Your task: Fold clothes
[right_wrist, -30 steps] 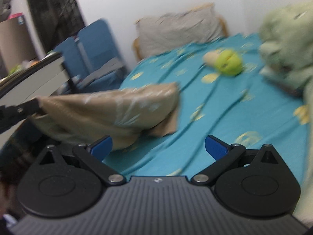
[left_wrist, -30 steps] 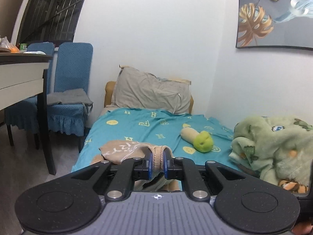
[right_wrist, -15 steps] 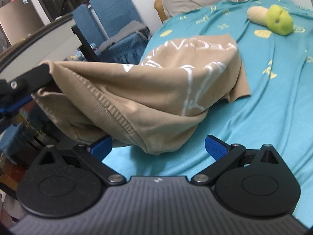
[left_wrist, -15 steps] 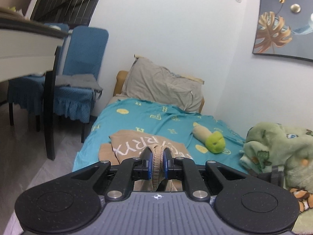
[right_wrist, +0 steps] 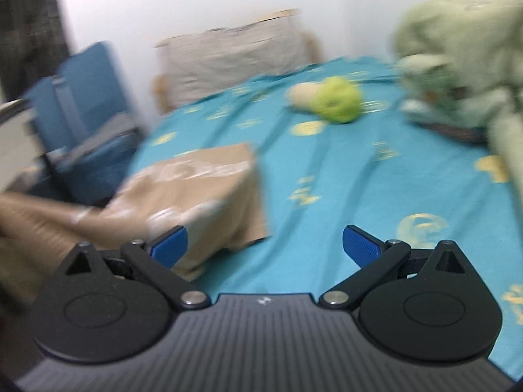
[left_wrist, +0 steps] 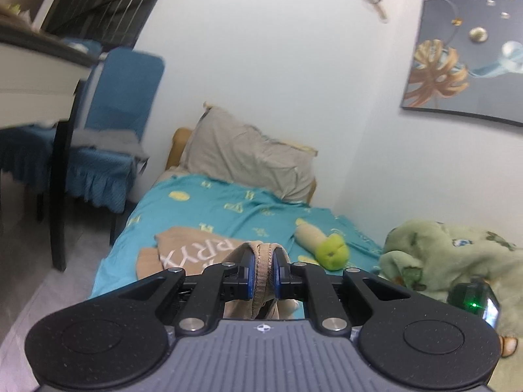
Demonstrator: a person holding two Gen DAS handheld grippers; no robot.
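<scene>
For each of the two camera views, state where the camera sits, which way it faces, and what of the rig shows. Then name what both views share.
Left wrist: on the left gripper, facing along the bed toward the pillow; its jaws pinch the tan garment.
Right wrist: on the right gripper, angled down at the bed; jaws open, empty.
Shared: garment, pillow, green plush toy, blue chair.

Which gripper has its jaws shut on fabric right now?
The left gripper: its blue pads pinch the ribbed edge of the tan garment. The right gripper stands wide open with nothing between its jaws.
</scene>
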